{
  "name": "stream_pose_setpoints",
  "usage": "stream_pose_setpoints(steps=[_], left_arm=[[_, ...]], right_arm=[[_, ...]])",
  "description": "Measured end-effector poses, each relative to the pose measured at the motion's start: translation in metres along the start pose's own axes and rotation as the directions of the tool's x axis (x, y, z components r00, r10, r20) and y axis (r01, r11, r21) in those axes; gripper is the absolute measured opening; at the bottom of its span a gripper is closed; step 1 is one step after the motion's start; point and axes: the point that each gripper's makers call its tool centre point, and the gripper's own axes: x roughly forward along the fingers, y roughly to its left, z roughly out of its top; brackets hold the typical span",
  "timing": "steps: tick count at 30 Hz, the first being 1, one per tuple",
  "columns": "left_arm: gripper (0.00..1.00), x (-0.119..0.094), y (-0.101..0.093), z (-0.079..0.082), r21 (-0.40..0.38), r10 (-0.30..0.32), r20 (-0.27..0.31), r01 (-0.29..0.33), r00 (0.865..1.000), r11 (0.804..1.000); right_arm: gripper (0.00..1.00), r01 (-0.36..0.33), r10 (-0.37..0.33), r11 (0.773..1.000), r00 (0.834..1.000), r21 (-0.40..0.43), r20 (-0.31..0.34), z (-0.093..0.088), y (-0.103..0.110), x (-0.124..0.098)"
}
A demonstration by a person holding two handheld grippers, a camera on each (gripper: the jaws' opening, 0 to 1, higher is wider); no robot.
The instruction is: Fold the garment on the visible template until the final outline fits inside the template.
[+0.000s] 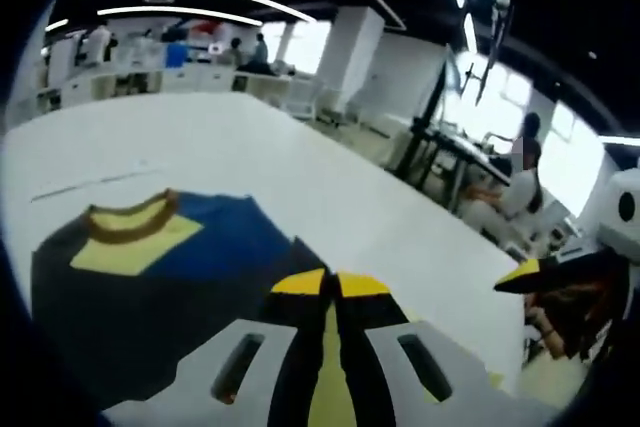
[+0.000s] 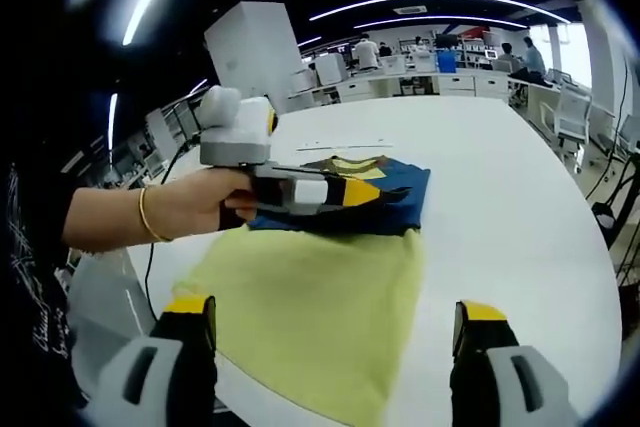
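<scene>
A navy and blue garment (image 1: 200,257) with a brown collar and a yellow patch under it lies on the white table (image 1: 330,187). In the right gripper view the garment (image 2: 400,177) rests at the far end of a pale yellow-green template (image 2: 310,297). My left gripper (image 1: 331,282) has its yellow-tipped jaws pressed together on the garment's dark near edge. A hand holds that left gripper (image 2: 375,192) over the fabric from the left. My right gripper (image 2: 335,312) stands open above the template's near part, nothing between its jaws. One of its yellow tips (image 1: 525,274) shows at the right.
The table's right edge (image 2: 600,277) drops off to the floor. Desks, chairs and several people (image 1: 520,157) fill the room behind. A thin line (image 1: 90,184) marks the table beyond the garment. Bare table (image 2: 500,147) lies right of the garment.
</scene>
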Motion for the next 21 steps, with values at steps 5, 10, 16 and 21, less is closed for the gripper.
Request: stream_pose_setpoints(steps=[5,10,16,21], left_arm=[[0.0,0.003,-0.006,-0.014,-0.009,-0.03,-0.029,0.03,0.999,1.0],[0.03,0.006,-0.008,-0.023,0.017,-0.051,-0.047,0.052,0.998,0.999],[0.23,0.003,-0.01,-0.026,0.067,-0.054,-0.054,0.057,0.997,0.996],[0.45,-0.007,-0.001,-0.018,0.107,-0.03,-0.023,0.032,0.999,0.994]], right_arm=[[0.99,0.001,-0.001,1.0,1.0,0.004,-0.002,0.0,-0.001,0.0],[0.99,0.004,-0.004,1.0,1.0,0.011,0.001,0.0,-0.003,-0.001],[0.99,0.007,-0.007,1.0,1.0,0.016,-0.005,-0.003,-0.004,-0.001],[0.99,-0.001,0.001,1.0,1.0,0.007,-0.002,-0.001,-0.004,0.001]])
